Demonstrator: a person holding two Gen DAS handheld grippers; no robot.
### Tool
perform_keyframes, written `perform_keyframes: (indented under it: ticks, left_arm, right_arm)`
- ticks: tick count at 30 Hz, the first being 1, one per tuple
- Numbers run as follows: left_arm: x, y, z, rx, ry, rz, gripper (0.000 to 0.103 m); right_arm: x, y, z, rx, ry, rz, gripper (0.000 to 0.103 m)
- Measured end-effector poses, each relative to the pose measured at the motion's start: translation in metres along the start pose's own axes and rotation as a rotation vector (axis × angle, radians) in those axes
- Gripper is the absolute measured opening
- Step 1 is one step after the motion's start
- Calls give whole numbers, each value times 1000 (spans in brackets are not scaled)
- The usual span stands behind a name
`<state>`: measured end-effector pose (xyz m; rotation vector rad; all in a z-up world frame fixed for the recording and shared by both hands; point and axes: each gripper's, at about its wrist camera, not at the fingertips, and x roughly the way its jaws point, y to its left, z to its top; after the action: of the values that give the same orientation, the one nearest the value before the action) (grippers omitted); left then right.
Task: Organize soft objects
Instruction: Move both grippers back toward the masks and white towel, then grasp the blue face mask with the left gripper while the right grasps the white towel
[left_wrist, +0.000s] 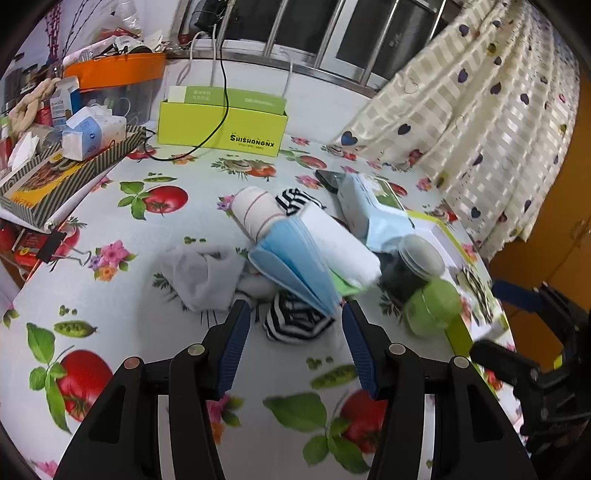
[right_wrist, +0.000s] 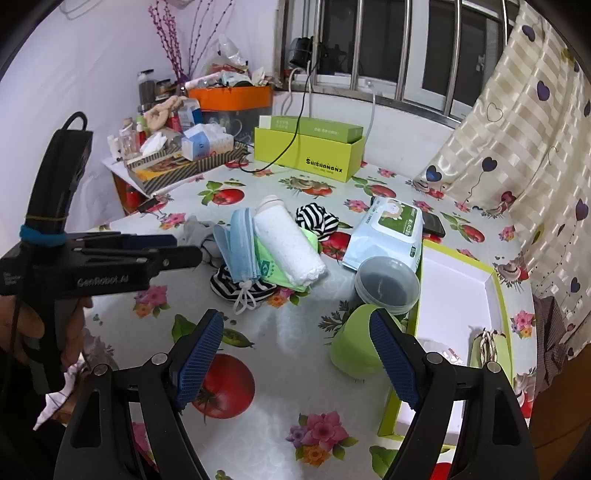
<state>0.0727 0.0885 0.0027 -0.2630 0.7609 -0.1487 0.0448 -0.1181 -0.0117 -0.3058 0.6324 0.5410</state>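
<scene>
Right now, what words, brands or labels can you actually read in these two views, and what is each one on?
"SHISHANGNX": front of the yellow-green box at the back of the table.
"GenRobot.ai": side of the left tool, seen from the right wrist.
Wet wipes pack: green label print too small to read.
Small line under the box brand: blurred.
Tissue pack: unreadable.

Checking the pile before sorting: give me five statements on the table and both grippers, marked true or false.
1. The left gripper is open. True.
2. The right gripper grips the green cup. False: it is open, holding nothing.
3. The masks lean on the white towel. True.
4. The wipes lie inside the open box. False: they lie on the table beside it.
5. A cable crosses the far green box. True.
</scene>
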Motion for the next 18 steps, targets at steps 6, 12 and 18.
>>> perform_keyframes:
  ticks: [6,12,18]
  left_arm:
    - [18,1,14,-20,0,-9,53]
    - [45,-3,26,4,24,16,53]
    - [66,-3,31,-8,47,25,53]
  right_arm:
    - [8,-1,4,-2,11,-11,82]
    - [15,-6,7,5,22,-15,82]
    - [26,-8,14,3,28,-19,82]
